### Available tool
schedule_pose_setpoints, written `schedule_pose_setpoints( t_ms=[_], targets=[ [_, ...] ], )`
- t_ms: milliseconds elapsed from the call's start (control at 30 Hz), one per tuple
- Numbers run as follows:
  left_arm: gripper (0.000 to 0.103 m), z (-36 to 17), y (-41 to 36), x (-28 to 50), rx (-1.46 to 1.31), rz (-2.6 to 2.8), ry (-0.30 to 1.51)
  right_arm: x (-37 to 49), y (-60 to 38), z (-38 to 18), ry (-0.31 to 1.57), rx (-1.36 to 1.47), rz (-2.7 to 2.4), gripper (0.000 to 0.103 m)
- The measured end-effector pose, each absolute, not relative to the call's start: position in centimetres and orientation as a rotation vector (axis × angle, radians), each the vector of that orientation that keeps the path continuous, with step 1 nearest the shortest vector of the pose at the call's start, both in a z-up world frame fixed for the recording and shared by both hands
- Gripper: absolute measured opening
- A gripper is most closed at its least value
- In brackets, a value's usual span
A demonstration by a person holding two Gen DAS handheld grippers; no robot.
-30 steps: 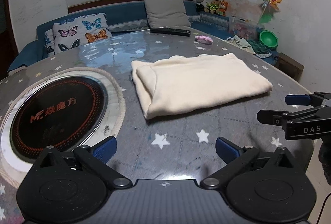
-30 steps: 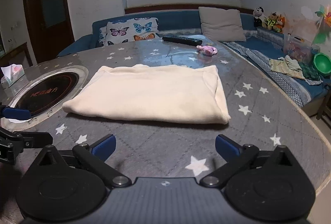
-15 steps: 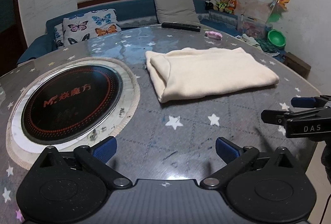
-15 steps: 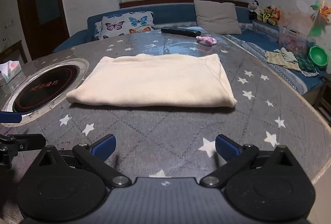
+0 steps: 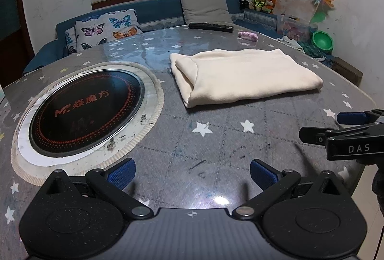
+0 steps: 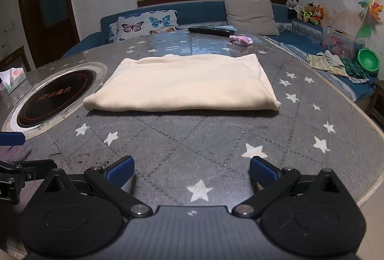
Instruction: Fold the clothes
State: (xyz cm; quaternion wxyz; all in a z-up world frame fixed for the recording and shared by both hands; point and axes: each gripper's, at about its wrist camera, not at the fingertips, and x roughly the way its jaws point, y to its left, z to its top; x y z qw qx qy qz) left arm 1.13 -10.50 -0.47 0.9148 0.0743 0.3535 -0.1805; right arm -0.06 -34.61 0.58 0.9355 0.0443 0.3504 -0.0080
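Over the last second both grippers have drawn back from the cloth toward the near edge of the table, so the folded piece now sits farther off in each view and more of the starred tabletop shows in front of it. In the left wrist view, the left gripper (image 5: 190,172) hangs over the near edge of the table (image 5: 216,140) with its blue-padded fingers (image 5: 121,171) spread wide and nothing between them. The cream folded garment (image 5: 244,75) lies flat on the table well ahead and a little to the right, its layered open end turned toward the round black cooktop (image 5: 84,111) set into the table on the left; cloth and cooktop are near each other but apart. The right gripper (image 5: 345,128) reaches in from the right edge, seen from the side, well short of the garment. At the far side of the table lie a black remote (image 5: 211,27) and a small pink object (image 5: 248,36). In the right wrist view, the right gripper (image 6: 190,170) likewise has its fingers spread wide and empty above the tabletop (image 6: 216,135). The garment (image 6: 184,83) lies straight ahead, well apart from the fingertips, with a smooth rounded fold along its near long edge. The cooktop (image 6: 55,98) is to its left, the remote (image 6: 211,31) and pink object (image 6: 241,40) behind it, and a tissue box (image 6: 12,80) at the far left. Part of the left gripper (image 6: 12,152) shows at the left edge.
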Motion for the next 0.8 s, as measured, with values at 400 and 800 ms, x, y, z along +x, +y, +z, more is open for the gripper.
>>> schedule_pose_setpoints(
  t_ms=[400,800],
  targets=[
    [0.103,-0.6,-10.4,0.1,0.152,-0.378,0.714,-0.8,-34.1,0.4,0.707,0.097,-0.023,0.103],
    [0.103,-0.8,-10.7,-0.9,0.164,-0.376,0.708,-1.8,-33.6,0.3,0.700,0.095,-0.022,0.103]
  ],
)
